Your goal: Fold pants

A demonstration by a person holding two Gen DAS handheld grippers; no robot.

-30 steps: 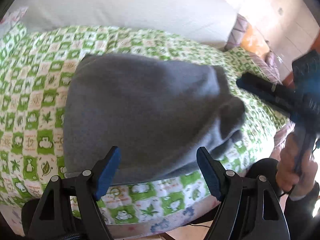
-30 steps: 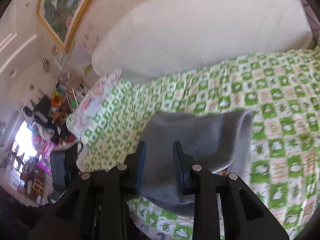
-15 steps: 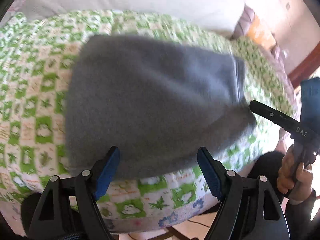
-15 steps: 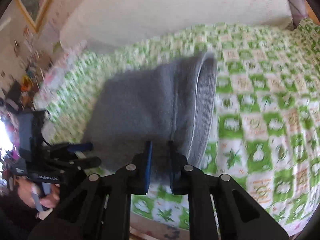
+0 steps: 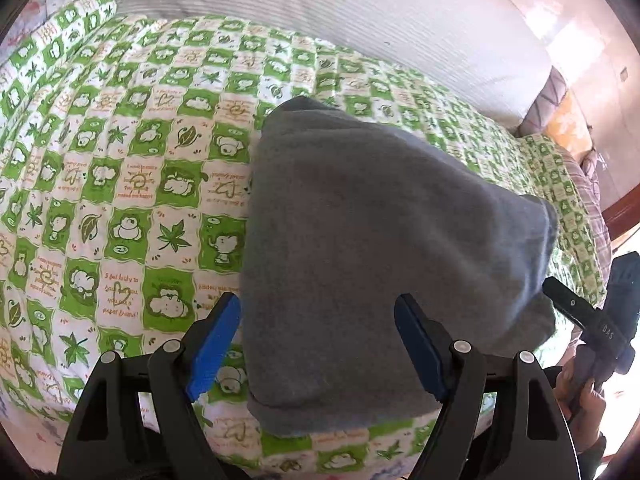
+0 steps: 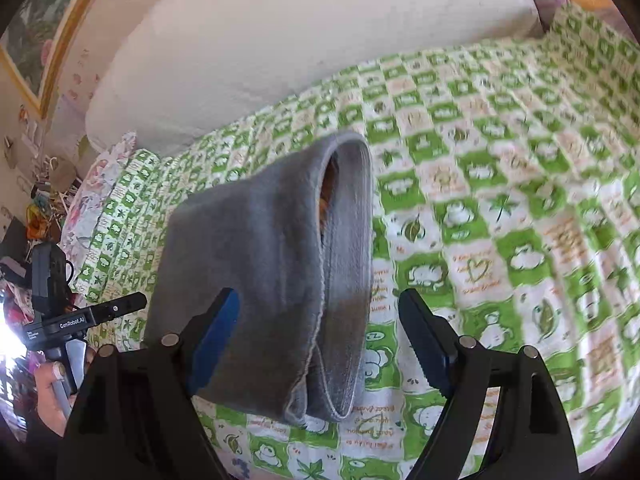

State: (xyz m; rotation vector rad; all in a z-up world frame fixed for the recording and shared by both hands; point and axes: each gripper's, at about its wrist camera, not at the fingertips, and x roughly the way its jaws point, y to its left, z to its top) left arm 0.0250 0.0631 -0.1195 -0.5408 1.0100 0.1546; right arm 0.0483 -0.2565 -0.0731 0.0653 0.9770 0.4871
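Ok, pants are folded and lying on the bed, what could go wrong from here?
The gray pants lie close to the near edge of the green checked bedspread, so a nudge could drag them off. The right gripper has just been opening, with fabric between its fingers but not pinched; pulling back might snag the layered folded edge and undo it.

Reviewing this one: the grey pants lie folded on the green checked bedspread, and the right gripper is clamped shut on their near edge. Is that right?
Not quite. The grey pants do lie folded on the green checked bedspread, but the right gripper is not clamped on them. The right wrist view shows its jaws wide apart, having just opened, with the pants' near edge lying loose between them.
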